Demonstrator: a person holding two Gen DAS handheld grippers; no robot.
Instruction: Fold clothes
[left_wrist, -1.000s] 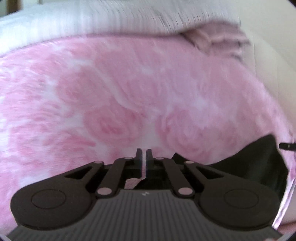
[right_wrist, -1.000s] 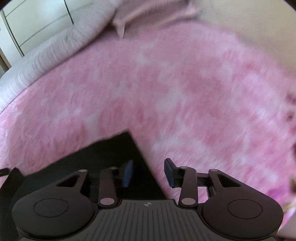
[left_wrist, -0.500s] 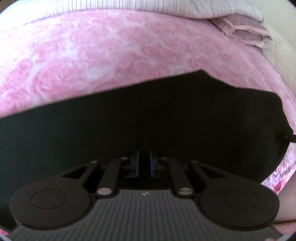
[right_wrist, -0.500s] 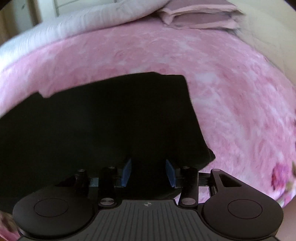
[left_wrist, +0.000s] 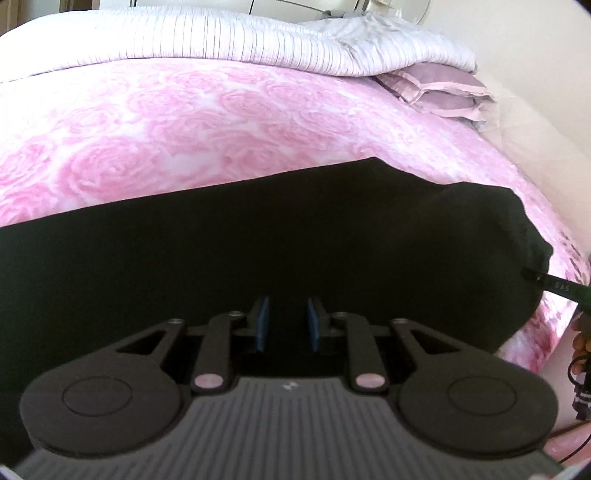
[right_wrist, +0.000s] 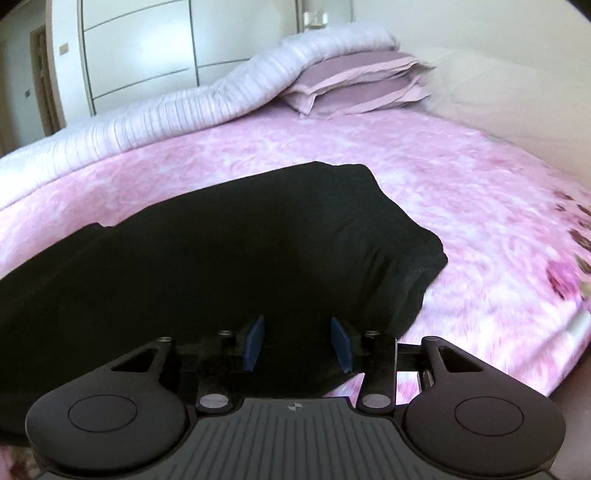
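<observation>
Left gripper (left_wrist: 286, 319): blue pads set apart w/ a clear gap, wider than 0.5 s ago when they stood nearly together; nothing pinched, black cloth showing behind the gap. Black garment (left_wrist: 258, 240) lies spread flat on the pink rose-print bedspread (left_wrist: 184, 122), filling the lower half of left view much as it did 0.5 s ago; 1 s ago only a corner of it showed in this view. Its right end bunches into a rounded fold, and a dark finger of the other tool is visible at the far right edge just beside it. Right gripper (right_wrist: 297, 341): jaws wide apart, about as 0.5 s ago, holding nothing, hovering over the garment's (right_wrist: 221, 251) near right part; can't tell if pads touch cloth. Garment's right edge thick, layered, rumpled. No containers in either view. Surface: a bed, w/ a white ribbed duvet (right_wrist: 166, 114) rolled back along the far side, mauve pillows (right_wrist: 351, 81) stacked by a cream padded headboard (right_wrist: 498, 92). Room: white wardrobe doors (right_wrist: 140, 48) behind the bed, pale walls.
</observation>
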